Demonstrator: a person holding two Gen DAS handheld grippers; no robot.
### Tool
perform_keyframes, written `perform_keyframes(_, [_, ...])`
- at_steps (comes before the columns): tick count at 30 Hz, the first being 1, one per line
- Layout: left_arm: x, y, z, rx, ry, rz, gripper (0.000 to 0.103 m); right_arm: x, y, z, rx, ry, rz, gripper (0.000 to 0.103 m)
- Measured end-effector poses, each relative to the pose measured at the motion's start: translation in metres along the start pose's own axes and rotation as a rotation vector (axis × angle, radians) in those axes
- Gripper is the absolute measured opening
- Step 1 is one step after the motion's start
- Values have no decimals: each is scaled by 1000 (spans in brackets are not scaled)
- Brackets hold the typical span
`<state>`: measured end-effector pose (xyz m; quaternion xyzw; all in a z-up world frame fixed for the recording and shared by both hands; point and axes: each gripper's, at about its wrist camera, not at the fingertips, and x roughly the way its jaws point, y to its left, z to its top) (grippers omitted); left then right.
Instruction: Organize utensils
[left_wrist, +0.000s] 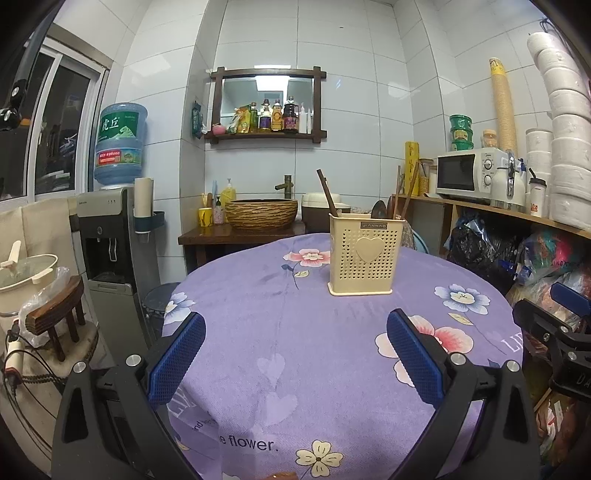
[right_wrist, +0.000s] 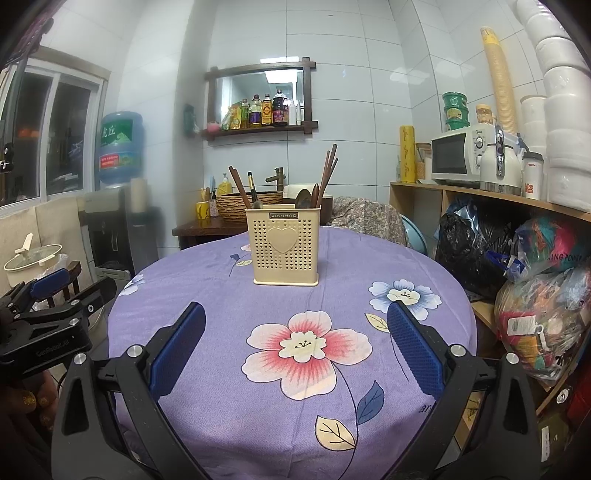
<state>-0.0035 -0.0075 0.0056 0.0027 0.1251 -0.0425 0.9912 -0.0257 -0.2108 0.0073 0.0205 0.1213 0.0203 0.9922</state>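
A: Nearest to us, we are holding the left gripper (left_wrist: 295, 354) over the near edge of the purple floral tablecloth (left_wrist: 295, 295), its blue pads (left_wrist: 181, 358) spread wide with nothing between them.

B: And we are keeping the right gripper (right_wrist: 295, 347) just the same, spread and empty, hovering above the big pink flower (right_wrist: 306, 343). We are judging that both are standing off because nothing loose is lying on the cloth to pick up.

A: Moving rightward and back, we are looking at the cream utensil holder (right_wrist: 282, 245), standing upright toward the far side of the table. Dark chopsticks (right_wrist: 238, 186) are leaning out of its left compartment, and spoons (right_wrist: 308, 199) with more reddish chopsticks (right_wrist: 328, 173) are sitting on its right (sorted by kind, we are guessing).

B: We are reading "JIANHAO" on the small plate above its heart. The cloth is showing "flower." near our edge in the left view.

A: Farther left, the water jug (left_wrist: 120, 144) is carrying two large Chinese characters. On the right shelf, the microwave (left_wrist: 471, 171) is bearing a logo too small for us to read.
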Motion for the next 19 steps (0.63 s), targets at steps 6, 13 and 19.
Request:
perform_keyframes(6, [1, 3, 0, -15, 10, -7, 98, 1, 0, -1, 4, 6, -2, 97])
perform_keyframes(13, [1, 3, 0, -11, 16, -2, 98, 3, -1, -1, 16, 9, -7, 97])
perform_keyframes(19, [4, 5, 0, -18, 29, 2, 98, 4, 0, -2, 15, 15, -5, 97])
